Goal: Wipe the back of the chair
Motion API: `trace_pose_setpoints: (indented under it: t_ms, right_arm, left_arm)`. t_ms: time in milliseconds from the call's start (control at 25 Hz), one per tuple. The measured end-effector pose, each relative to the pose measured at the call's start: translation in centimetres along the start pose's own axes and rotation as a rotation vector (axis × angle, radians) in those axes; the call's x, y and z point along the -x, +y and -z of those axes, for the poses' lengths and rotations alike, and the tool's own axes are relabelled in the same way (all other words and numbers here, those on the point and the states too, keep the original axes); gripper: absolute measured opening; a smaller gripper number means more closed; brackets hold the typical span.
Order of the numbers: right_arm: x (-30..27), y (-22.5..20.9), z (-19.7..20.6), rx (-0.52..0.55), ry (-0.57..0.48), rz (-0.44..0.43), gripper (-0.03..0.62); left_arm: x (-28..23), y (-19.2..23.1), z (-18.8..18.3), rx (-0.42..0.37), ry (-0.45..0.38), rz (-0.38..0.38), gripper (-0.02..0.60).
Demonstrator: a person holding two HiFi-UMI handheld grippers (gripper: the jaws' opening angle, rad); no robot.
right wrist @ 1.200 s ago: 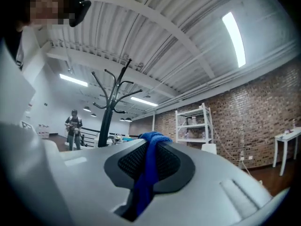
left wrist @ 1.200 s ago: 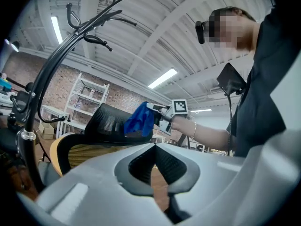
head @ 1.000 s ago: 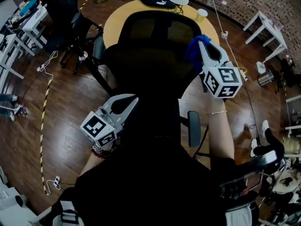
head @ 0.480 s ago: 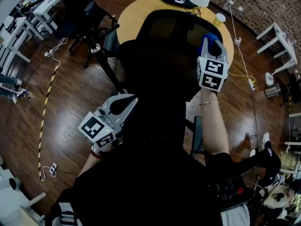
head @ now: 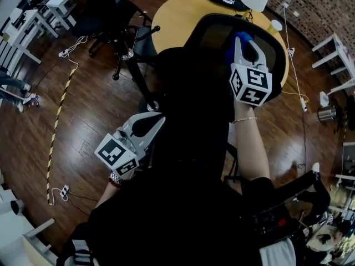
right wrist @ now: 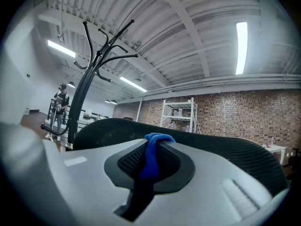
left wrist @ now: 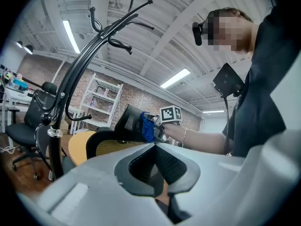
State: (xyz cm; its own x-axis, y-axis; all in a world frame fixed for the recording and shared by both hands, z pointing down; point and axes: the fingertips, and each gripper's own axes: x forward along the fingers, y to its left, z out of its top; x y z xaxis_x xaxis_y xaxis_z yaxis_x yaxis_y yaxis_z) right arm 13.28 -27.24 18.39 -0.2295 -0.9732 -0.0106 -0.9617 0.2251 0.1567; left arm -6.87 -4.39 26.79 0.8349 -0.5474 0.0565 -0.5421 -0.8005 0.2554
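The blue cloth (right wrist: 150, 160) was seen clamped between the closed jaws of the right gripper (right wrist: 157, 139), with a fold of it bulging out just past the tips. The chair back (head: 213, 35) lay directly ahead of those jaws. In the head view the cloth was found over the upper right part of its black mesh, apparently touching it (actual contact could not be confirmed). The left gripper (head: 153, 121) was held low at the left side of the chair (head: 188, 93), well apart from the cloth. Its jaws were brought together at the tips, with nothing between them.

The chair stood on a dark wooden floor (head: 83, 104), just beside a round yellow table (head: 177, 13). A black-and-yellow striped tape (head: 55, 129) was laid across the floor, a second office chair (head: 108, 10) was placed to the left of the round table, and white tables (head: 331, 44) were set at the edges of the room.

Only from the gripper views could the ceiling (right wrist: 188, 41) with its strip lights (right wrist: 241, 46), a brick wall (right wrist: 244, 109), a white metal shelf unit (right wrist: 178, 113) and a black coat stand (right wrist: 84, 86) be made out. A person (right wrist: 60, 102) standing far off was shown in the right gripper view alone. In the left gripper view the right gripper was seen from the side, with the cloth at the chair back's rim, which the head view rendered only from above
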Motion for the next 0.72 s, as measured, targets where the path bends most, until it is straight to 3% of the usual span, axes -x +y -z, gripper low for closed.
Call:
trace_pose_setpoints:
  t_ms: [320,480,720]
  right_arm:
    - [-2.1,7.5,-2.0,-0.133,-0.066,-0.185,0.035]
    - [-1.9,9.8,-3.0,-0.211,-0.096,-0.225,0.033]
    - [-0.8,13.5,-4.8,-0.147,-0.110,-0.401,0.034]
  left_arm:
    - [2.5,1.7,0.5,0.002,0.000,-0.037,0.005]
    - [3.1,2.0,0.4,0.002,-0.003,-0.048,0.005]
    - [3.5,1.6,0.1,-0.012,-0.021,-0.044,0.005]
